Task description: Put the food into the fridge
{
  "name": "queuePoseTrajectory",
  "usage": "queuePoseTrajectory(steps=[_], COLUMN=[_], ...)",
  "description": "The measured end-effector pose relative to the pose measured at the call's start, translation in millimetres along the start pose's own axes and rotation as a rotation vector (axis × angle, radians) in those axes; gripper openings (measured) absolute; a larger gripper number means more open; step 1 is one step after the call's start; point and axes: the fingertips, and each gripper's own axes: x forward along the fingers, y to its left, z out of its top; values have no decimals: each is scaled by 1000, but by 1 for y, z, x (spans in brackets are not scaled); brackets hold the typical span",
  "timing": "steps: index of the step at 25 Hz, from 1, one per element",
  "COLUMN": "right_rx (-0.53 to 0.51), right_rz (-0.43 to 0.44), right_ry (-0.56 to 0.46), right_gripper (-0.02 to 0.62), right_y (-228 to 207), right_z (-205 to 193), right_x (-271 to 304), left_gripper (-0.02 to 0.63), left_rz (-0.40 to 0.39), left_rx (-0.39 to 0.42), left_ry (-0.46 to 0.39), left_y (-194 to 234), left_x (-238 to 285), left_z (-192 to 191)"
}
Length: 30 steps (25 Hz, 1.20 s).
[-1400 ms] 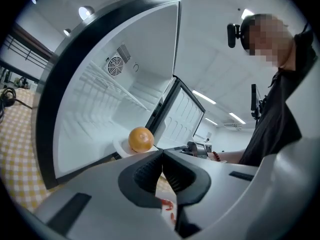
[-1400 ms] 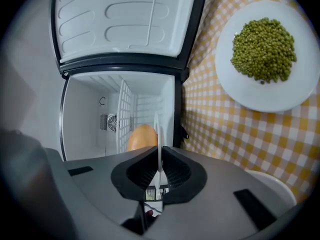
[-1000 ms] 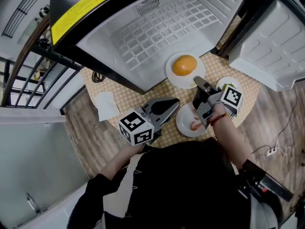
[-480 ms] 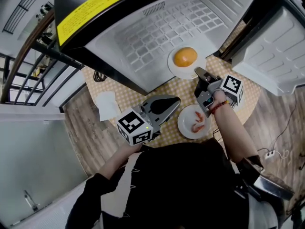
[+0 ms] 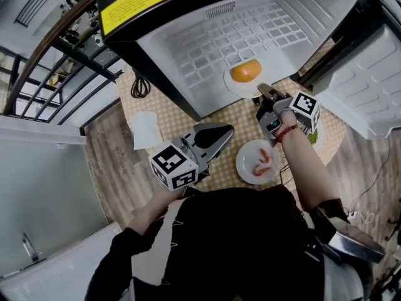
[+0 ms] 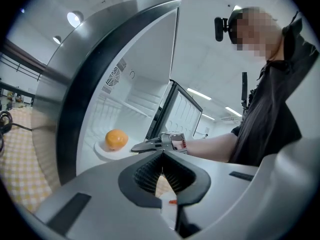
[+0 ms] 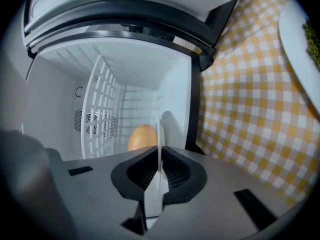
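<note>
Orange [image 5: 245,70] on plate [image 5: 234,88], inside open fridge [image 5: 207,39].

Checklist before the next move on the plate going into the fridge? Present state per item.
1. Right gripper grip on the round white plate: ok, jaws shut on its rim.
2. Round orange food seated on that plate: ok, sits mid-plate.
3. Open white fridge access: ok, door swung aside to the right.
4. Plate resting on the fridge floor: cannot tell.
5. Left gripper: ok, shut, holding nothing, apart from both plates.
6. White plate of pink shrimp: not ok, not yet in the fridge, on the yellow checked tablecloth.
</note>
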Motion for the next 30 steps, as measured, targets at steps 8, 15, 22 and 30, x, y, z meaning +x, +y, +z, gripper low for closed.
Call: queuePoseTrajectory(steps=[8, 15, 22, 30], right_rx=[-96, -181, -212, -253], right_rz=[-50, -105, -154, -180], right_ry=[45, 63, 22, 0], right_gripper=[26, 26, 26, 26], right_y=[0, 6, 7, 9], right_z=[8, 9, 10, 12], right_x=[16, 28, 33, 37], left_gripper=[15, 15, 15, 15], left_rz=[26, 54, 53, 54], left_rx=[2, -15, -18, -27], left_ry=[-5, -13, -14, -23], left_y=[1, 7, 8, 8], left_x=[-7, -13, -17, -20], left_z=[-1, -5, -5, -7])
